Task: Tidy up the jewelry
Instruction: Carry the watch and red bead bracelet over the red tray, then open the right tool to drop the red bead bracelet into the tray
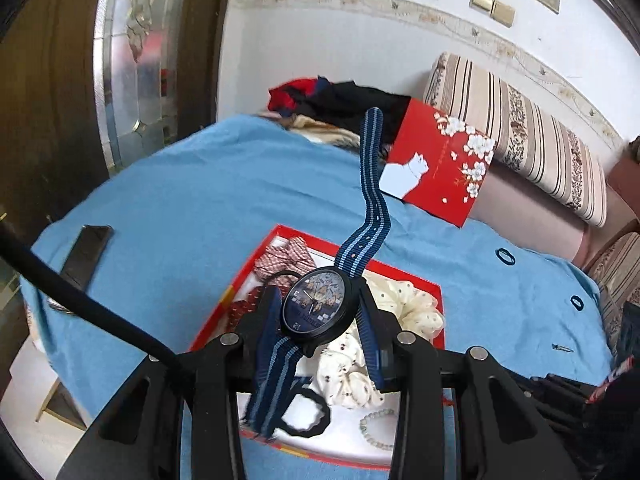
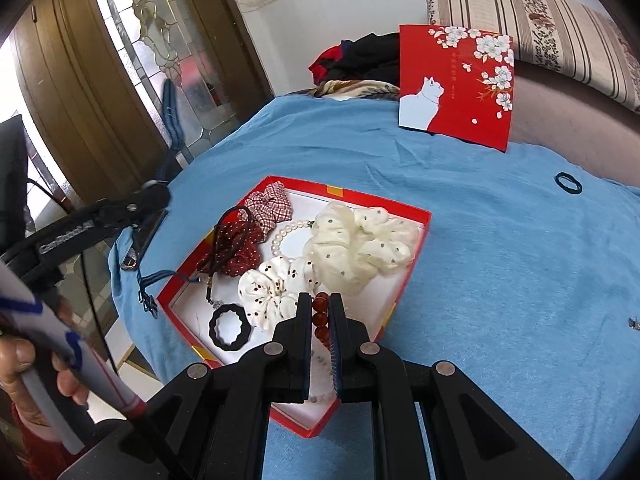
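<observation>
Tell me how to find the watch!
Look above the red box on the blue blanket. The left gripper clamps the watch by its round black case. Unlike the scrunchies, it has a dial and a blue striped strap.

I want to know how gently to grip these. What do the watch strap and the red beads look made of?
Watch strap: woven fabric, probably nylon, matte; ribbed weave and blue stripes show, and it bends freely.
Red beads: glossy, translucent amber-red; glass, resin or stone, cannot tell which. They sit between the right hand-held gripper pads.
</observation>
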{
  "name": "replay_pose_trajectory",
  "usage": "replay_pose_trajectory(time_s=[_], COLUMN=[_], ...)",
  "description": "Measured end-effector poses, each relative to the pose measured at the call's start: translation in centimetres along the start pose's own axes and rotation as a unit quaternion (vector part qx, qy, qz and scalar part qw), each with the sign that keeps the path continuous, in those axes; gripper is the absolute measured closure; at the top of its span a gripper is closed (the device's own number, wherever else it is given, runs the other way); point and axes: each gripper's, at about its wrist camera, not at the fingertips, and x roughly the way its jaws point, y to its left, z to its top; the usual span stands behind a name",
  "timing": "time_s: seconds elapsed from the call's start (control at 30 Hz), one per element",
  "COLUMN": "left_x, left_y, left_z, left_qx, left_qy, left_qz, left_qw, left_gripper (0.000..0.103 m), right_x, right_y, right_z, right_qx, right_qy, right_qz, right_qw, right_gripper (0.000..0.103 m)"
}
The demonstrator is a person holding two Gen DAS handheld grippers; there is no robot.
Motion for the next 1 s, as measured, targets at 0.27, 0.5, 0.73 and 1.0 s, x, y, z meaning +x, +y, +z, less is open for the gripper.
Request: replay_pose_trajectory(time_s=[0.27,0.5,0.73,1.0], left_x=[-0.3,0.2,3.3,7.2], left_y=[2.8,5.0,5.3,1.8], left_z=[-1.3,-1.9,-2.7,-4.6], left_qx=[-0.024,-0.034,-0.032,0.009], left_qy=[0.01,0.011,0.046,0.098], left_qz=[0.022,0.059,0.069,0.03], left_qw=[0.9994,0.9976,0.996,0.9947], left_gripper=[0.067,0.067,0.067,0.067], right_x=[-0.5,1.3,4.7,8.9], right_y=[0.6,2.3,3.2,-0.8], right_z=[0.5,0.8,1.5,0.9], right_qx=[-0.006,-0.019,0.002,0.043], right_qy=[-0.003,0.006,0.03,0.068], right_qz=[-0.011,-0.005,0.031,-0.005], right_qw=[1.0,1.0,0.999,0.997], right_gripper=[0.094,0.094,0.094,0.094])
